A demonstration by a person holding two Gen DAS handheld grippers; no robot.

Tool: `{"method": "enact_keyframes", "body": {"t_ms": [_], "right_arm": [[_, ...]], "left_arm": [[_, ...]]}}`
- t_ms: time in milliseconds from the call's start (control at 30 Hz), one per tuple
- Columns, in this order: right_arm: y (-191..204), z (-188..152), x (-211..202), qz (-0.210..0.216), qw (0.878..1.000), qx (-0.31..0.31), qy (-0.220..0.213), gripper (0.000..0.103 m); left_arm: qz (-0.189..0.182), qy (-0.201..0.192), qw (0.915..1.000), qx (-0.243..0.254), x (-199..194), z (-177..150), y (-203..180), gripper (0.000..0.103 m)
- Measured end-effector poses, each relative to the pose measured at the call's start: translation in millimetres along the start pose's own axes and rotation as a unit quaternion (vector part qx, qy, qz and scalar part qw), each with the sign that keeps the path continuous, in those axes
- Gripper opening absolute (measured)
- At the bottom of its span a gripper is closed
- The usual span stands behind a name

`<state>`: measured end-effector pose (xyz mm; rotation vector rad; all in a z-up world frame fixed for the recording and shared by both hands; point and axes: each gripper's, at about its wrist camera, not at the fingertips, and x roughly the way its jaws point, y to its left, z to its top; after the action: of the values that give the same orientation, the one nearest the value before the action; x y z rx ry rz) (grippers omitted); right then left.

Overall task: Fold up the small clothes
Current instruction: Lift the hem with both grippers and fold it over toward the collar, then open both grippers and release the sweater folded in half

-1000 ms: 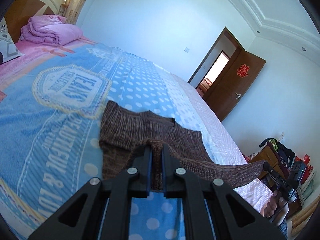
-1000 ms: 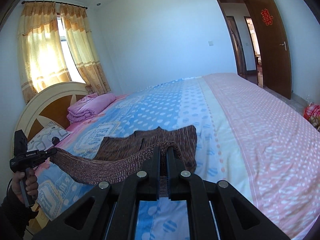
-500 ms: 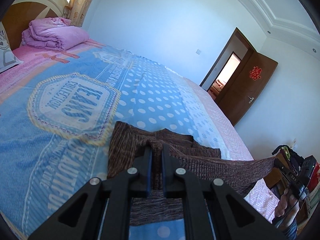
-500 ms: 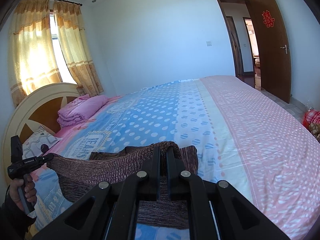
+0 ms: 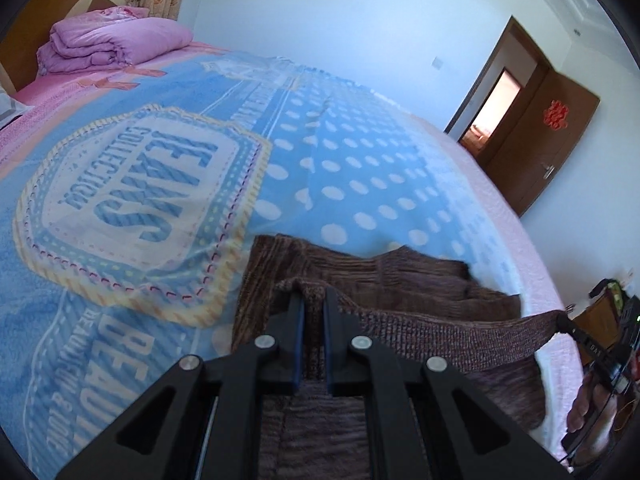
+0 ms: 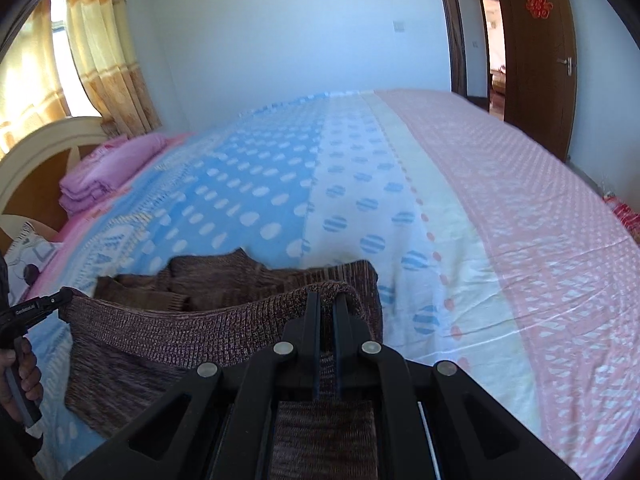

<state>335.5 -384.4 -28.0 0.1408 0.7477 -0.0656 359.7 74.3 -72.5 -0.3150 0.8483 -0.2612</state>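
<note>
Sweater (image 5: pixel 400 288), brown knit, found on blue dotted bedspread (image 5: pixel 340 168), far part flat, near hem lifted. Left tongs (image 5: pixel 313 300) clamped on one hem corner; right tongs (image 6: pixel 327 300) clamped on the other. Hem stretched taut between both, long axis running crosswise from one hand to the other. Flat part lay straight ahead of and just below both tongs, equally near each. Judged mid-fold: hem needing to be carried forward over flat part. Pink quilt (image 5: pixel 112 40) well apart at headboard.
</note>
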Motion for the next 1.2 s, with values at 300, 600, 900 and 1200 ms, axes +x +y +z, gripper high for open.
{"method": "enact_keyframes", "body": {"t_ms": [300,600,900,1200], "right_arm": [[5,-25,26,-0.01,0.997,-0.065,0.051,0.067],[57,-22,72,-0.125,0.959,-0.24,0.082,0.067],[25,45,42,-0.135,0.982,-0.136,0.006,0.067],[13,-45,-11,-0.027,0.994,-0.107,0.025,0.067]], "left_arm": [[0.081,-0.015,0.9844,0.155,-36,-45,-28,0.083],[0.245,0.011,0.9176,0.313,33,-43,-60,0.081],[0.276,-0.039,0.9397,0.198,7,35,-28,0.087],[0.201,-0.028,0.9609,0.188,-38,-49,-19,0.091]]}}
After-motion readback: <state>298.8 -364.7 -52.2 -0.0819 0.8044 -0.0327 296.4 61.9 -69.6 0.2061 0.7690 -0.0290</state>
